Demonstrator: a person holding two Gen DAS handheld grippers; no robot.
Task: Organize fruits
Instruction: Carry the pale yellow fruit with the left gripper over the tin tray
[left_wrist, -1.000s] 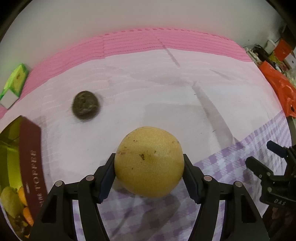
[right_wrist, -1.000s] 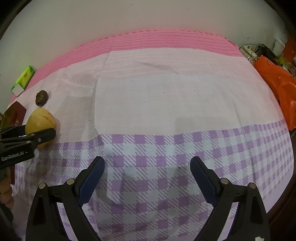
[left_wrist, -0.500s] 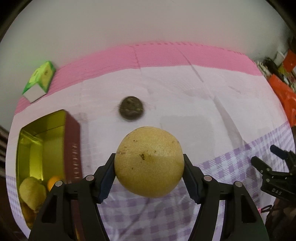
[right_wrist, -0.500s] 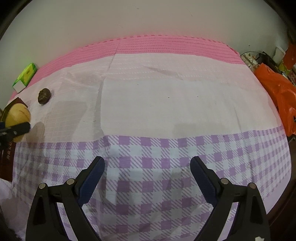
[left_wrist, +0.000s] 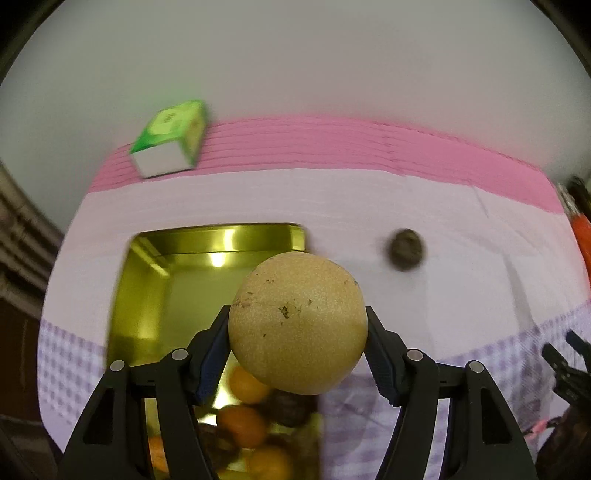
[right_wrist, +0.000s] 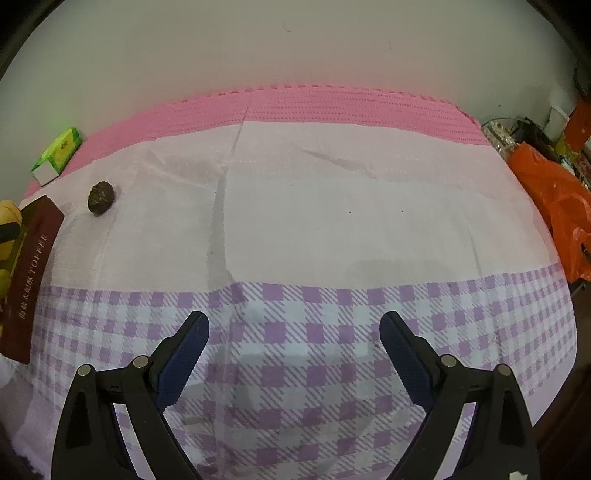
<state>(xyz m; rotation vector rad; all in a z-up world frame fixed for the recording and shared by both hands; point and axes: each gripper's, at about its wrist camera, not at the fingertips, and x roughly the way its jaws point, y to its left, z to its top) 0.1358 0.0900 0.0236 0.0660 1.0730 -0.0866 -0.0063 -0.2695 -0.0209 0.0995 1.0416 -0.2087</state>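
Note:
My left gripper (left_wrist: 297, 325) is shut on a round yellow-brown pear (left_wrist: 297, 321) and holds it above the right edge of an open gold tin (left_wrist: 147, 295). Several oranges (left_wrist: 242, 424) and dark fruits lie in the tin's near end. A dark wrinkled fruit (left_wrist: 405, 250) lies on the cloth to the right of the tin; it also shows in the right wrist view (right_wrist: 101, 198). My right gripper (right_wrist: 293, 350) is open and empty above the purple checked cloth. The tin's maroon side (right_wrist: 29, 277) and the pear (right_wrist: 9, 218) show at that view's left edge.
A green and white box (left_wrist: 170, 138) sits on the pink band at the back left, near the wall. An orange plastic bag (right_wrist: 554, 206) and clutter lie past the table's right end. The pink and purple cloth (right_wrist: 332, 221) covers the table.
My left gripper has swung left with the pear, from over the cloth to over the tin. The dark fruit has not moved. My right gripper has stayed open and nearly still.

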